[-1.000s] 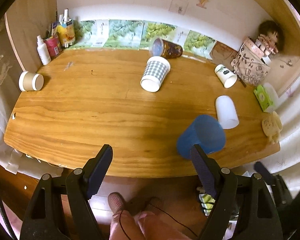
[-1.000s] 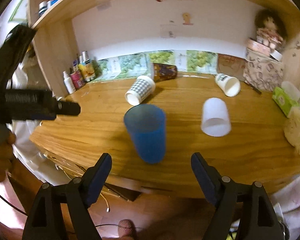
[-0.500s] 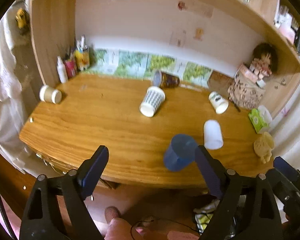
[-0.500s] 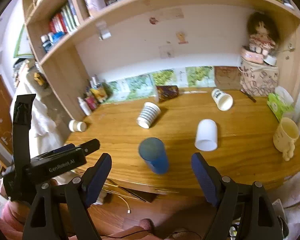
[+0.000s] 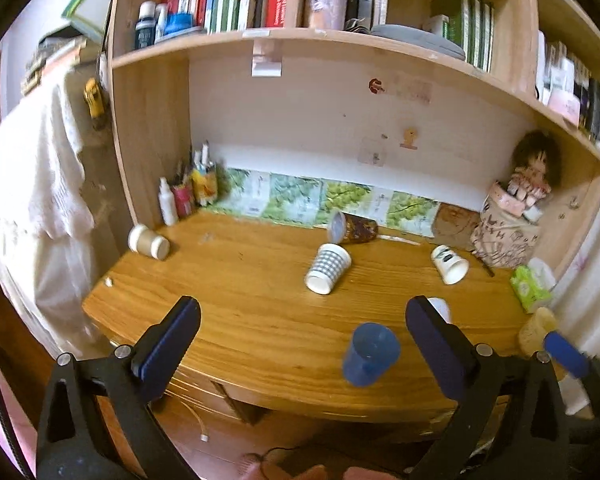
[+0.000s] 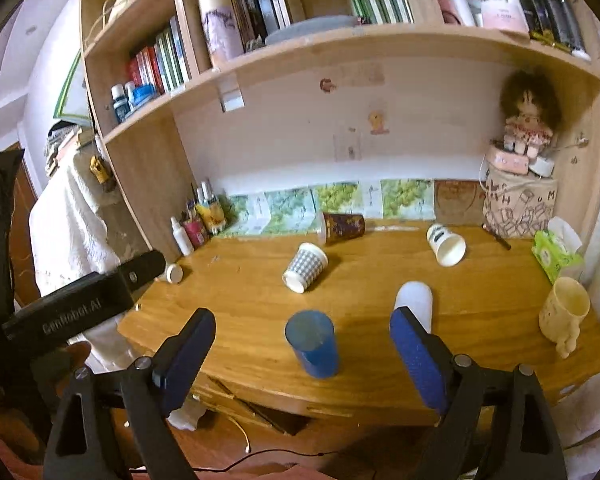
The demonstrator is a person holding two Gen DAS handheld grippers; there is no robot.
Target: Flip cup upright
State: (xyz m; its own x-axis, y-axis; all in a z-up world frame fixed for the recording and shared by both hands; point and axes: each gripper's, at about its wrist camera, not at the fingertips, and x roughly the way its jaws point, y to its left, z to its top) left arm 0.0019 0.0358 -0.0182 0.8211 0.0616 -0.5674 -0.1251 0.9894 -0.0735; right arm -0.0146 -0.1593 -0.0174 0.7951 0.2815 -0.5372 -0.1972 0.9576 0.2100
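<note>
A blue cup (image 5: 370,354) (image 6: 313,344) stands upright near the desk's front edge. A white cup (image 6: 414,304) stands mouth down just right of it; in the left wrist view (image 5: 440,307) my finger half hides it. A checked cup (image 5: 327,268) (image 6: 305,267), a dark printed cup (image 5: 352,227) (image 6: 342,227), a white paper cup (image 5: 450,265) (image 6: 446,244) and a tan cup (image 5: 148,241) lie on their sides. My left gripper (image 5: 300,340) and right gripper (image 6: 302,344) are both open, empty, and held back off the desk's front edge.
The wooden desk (image 5: 240,288) sits in a bookshelf alcove. Bottles (image 5: 184,196) stand at the back left. A patterned bag with a doll (image 6: 518,204), a green tissue pack (image 6: 554,254) and a cream mug (image 6: 564,312) are on the right. White cloth (image 5: 40,200) hangs at left.
Both grippers have pulled back and up from the desk, so the view widens to take in the bookshelves. The blue cup stays standing on the desk.
</note>
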